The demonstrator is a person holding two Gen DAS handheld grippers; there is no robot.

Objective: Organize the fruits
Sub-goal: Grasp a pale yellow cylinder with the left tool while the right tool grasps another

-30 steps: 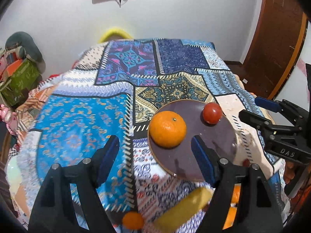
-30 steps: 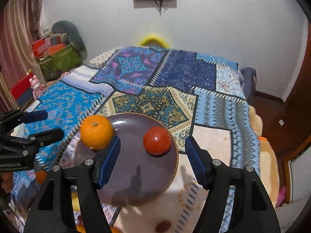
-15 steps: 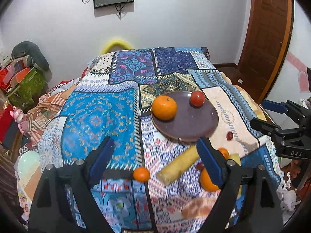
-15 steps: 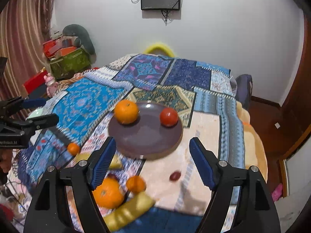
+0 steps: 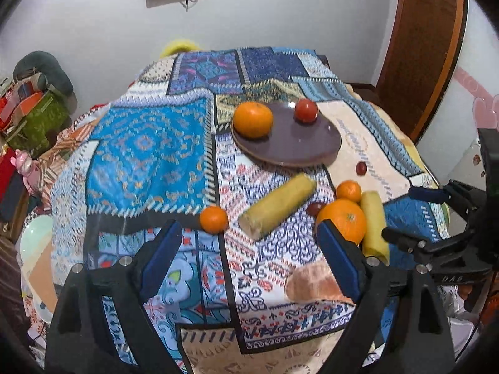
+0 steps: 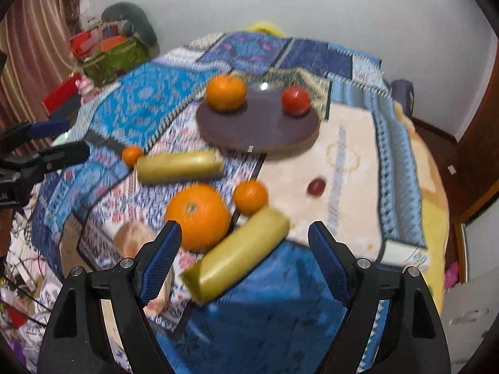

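A brown plate (image 5: 290,149) (image 6: 259,134) holds an orange (image 5: 252,119) (image 6: 226,92) and a tomato (image 5: 306,110) (image 6: 296,100). On the cloth nearer me lie a big orange (image 5: 343,219) (image 6: 198,216), two small oranges (image 5: 214,219) (image 6: 250,197), two yellow cylinder pieces (image 5: 277,205) (image 6: 237,252) and a dark red fruit (image 5: 361,168) (image 6: 316,187). My left gripper (image 5: 249,249) is open over the cloth, with nothing in it. My right gripper (image 6: 246,249) hangs above the near yellow piece and the big orange. Its jaws are opening and its pads touch nothing.
The patchwork cloth (image 5: 146,155) drops off at the near edge and both sides. A pale brown lump (image 5: 315,283) lies near the front edge. Boxes and bags (image 6: 106,50) stand at the left. At the right is a wooden door (image 5: 424,50). Each gripper shows in the other's view.
Both grippers have drawn back from the plate toward the near edge, so the loose fruit has come into view. The jaws of both stand wider than before.
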